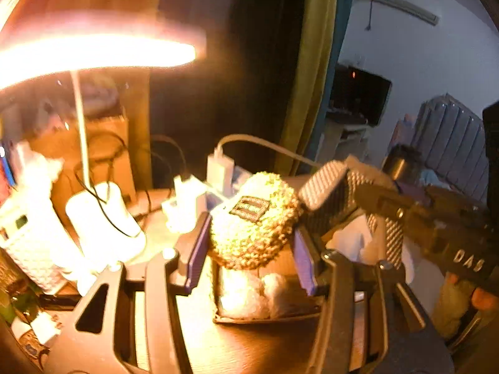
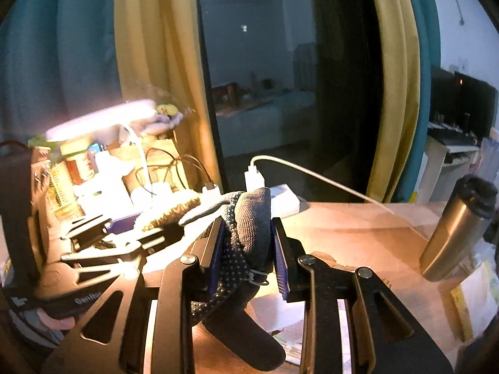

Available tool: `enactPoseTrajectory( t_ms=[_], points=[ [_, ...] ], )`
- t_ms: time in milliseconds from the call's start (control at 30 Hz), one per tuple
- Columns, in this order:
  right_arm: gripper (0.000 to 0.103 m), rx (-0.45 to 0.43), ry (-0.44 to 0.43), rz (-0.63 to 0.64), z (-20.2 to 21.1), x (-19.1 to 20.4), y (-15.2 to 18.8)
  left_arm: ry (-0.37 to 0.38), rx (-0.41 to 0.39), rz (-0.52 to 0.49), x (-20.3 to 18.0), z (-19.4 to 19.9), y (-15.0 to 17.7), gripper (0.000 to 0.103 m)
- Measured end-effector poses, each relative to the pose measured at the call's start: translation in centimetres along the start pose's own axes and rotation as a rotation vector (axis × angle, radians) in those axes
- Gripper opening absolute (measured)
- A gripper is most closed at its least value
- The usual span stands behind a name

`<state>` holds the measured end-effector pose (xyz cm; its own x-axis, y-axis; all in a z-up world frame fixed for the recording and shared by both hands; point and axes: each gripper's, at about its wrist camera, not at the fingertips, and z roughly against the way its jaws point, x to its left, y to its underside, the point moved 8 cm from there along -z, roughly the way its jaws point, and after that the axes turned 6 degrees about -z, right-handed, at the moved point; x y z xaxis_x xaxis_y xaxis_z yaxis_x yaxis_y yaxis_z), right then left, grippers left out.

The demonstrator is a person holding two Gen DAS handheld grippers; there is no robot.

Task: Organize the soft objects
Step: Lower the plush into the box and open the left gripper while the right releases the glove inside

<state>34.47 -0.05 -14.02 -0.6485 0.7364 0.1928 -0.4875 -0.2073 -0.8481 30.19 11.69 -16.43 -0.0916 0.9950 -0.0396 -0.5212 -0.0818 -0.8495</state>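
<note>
My left gripper [image 1: 249,240] is shut on a fuzzy yellow-green knitted piece [image 1: 265,193] with a dark label patch, held between its purple pads. Just below it, a small open box [image 1: 268,319] on the wooden desk holds white fluffy items [image 1: 243,296]. My right gripper [image 2: 248,227] is shut on a grey knit glove [image 2: 252,215] with a dotted palm; the glove's fingers hang down toward the camera. In the left wrist view that glove [image 1: 324,187] hovers close to the right of the fuzzy piece. In the right wrist view the left gripper [image 2: 131,227] sits at the left with the fuzzy piece [image 2: 174,212].
A lit desk lamp [image 1: 93,50] glares over the left; its white base [image 1: 106,218] and a white basket [image 1: 28,249] stand beneath. A white charger with cable [image 1: 220,168] sits behind the box. A steel tumbler [image 2: 452,230] stands on the desk [image 2: 358,233] at right.
</note>
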Motion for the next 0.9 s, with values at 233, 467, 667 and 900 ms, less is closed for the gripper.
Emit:
enactPoseTrajectory(
  t_ms=[233, 467, 667, 900],
  points=[
    [0.031, 0.039, -0.012, -0.025, -1.9, -1.1, 1.1, 0.010, 0.091, 0.002, -0.3, -4.5, 2.3, 0.053],
    [0.031, 0.067, -0.009, -0.021, -3.6, -0.7, 1.8, -0.026, 0.109, 0.007, 0.3, -5.3, 2.9, 0.071],
    [0.031, 0.089, 0.015, -0.024, -4.8, -0.8, 2.2, -0.031, 0.100, 0.038, 1.5, -4.3, 3.5, 0.072],
    [0.031, 0.136, 0.033, -0.011, -6.8, 0.2, 3.0, -0.042, 0.077, 0.032, 1.8, -2.8, 3.4, 0.072]
  ],
)
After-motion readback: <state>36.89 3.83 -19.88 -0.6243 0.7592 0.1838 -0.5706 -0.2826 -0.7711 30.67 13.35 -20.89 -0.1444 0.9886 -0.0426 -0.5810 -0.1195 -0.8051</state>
